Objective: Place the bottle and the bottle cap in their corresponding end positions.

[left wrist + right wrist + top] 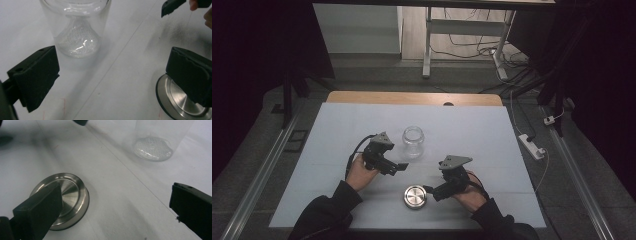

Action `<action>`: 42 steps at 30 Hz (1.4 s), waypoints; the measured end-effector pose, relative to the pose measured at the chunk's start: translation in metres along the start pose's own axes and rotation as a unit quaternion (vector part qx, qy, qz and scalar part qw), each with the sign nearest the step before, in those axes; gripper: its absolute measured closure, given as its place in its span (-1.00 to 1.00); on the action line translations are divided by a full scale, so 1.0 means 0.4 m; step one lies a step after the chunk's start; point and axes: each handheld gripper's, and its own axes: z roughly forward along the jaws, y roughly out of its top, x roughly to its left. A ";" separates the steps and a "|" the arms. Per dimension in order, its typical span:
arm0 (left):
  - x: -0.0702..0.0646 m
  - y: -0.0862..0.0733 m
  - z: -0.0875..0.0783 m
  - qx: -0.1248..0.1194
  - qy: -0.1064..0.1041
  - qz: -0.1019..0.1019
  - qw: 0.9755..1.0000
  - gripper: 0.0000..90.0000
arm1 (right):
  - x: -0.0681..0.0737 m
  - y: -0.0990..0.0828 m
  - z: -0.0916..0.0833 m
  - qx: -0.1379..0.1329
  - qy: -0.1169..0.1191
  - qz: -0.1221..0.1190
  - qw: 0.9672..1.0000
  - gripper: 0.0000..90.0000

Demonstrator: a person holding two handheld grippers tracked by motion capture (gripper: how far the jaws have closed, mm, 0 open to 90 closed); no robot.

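A clear glass jar (413,142) stands upright and lidless on the white table sheet (472,130). A round steel lid (414,196) lies flat nearer the front edge. My left gripper (398,167) hovers open left of the jar, jaws pointing right; its own view has the jar (76,27) ahead between the jaws and the lid (180,101) partly behind the right jaw. My right gripper (432,191) is open just right of the lid, holding nothing. In its view the lid (68,197) sits by the left jaw, and the jar's base (153,148) is farther off.
The wooden table edge (412,97) runs along the back. A white power strip (532,146) and cables lie on the floor at the right. A desk frame (462,35) stands beyond the table. The other gripper's jaw tip (172,7) shows at top right.
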 end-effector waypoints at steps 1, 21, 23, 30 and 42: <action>-0.003 -0.003 -0.002 0.001 0.002 0.000 1.000 -1.00 | -0.001 0.000 -0.001 0.001 -0.001 0.002 1.000 -1.00; -0.056 -0.065 -0.057 0.008 0.008 -0.003 1.000 -1.00 | -0.024 -0.021 -0.035 0.008 -0.020 0.018 1.000 -1.00; -0.059 -0.072 -0.064 0.008 0.009 -0.005 1.000 -1.00 | -0.024 -0.023 -0.037 0.008 -0.021 0.019 1.000 -1.00; -0.062 -0.103 -0.089 0.009 0.014 -0.018 1.000 -1.00 | -0.022 -0.029 -0.049 0.008 -0.022 0.019 1.000 -1.00; -0.075 -0.145 -0.126 0.009 0.022 -0.033 0.999 -0.97 | -0.019 -0.040 -0.065 0.016 -0.029 0.014 0.999 -1.00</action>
